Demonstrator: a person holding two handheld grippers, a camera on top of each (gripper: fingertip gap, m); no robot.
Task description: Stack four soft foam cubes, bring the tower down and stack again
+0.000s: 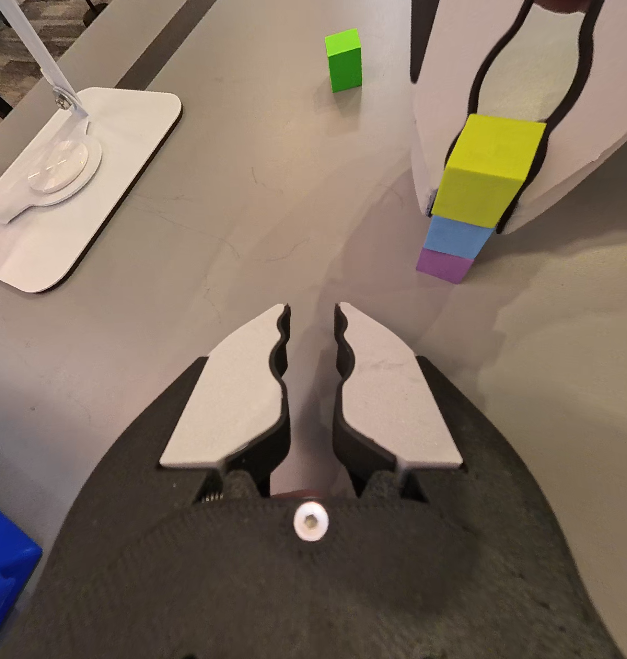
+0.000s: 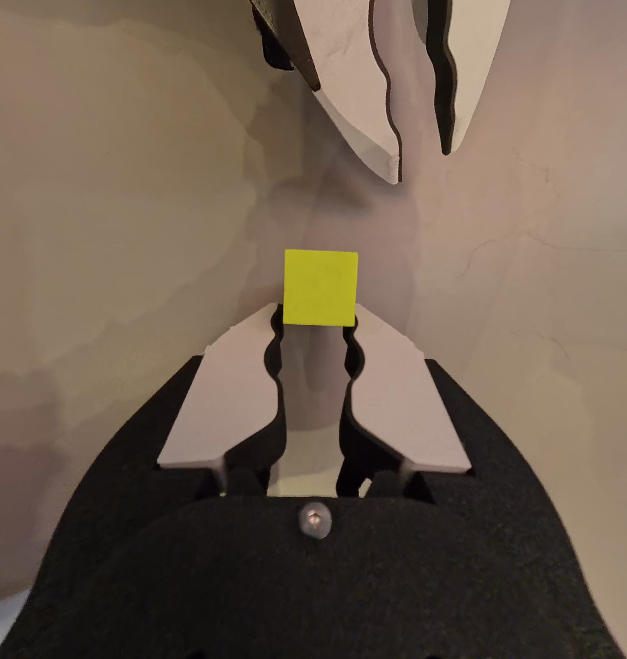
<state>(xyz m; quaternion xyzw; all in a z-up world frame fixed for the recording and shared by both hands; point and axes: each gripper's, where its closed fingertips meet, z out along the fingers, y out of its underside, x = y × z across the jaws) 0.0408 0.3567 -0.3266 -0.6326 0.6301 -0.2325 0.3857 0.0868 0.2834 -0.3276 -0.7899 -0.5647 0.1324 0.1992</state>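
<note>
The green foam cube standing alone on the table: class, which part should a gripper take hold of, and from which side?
Grip the green foam cube across two opposite upright faces, coming down from above. It stands flat and square on the table with free space all round, so both side faces are open; its soft foam probably needs only a light squeeze.

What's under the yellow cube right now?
In the left wrist view, the yellow cube sits on a blue cube, which sits on a purple cube. The right wrist view hides both lower cubes.
</note>
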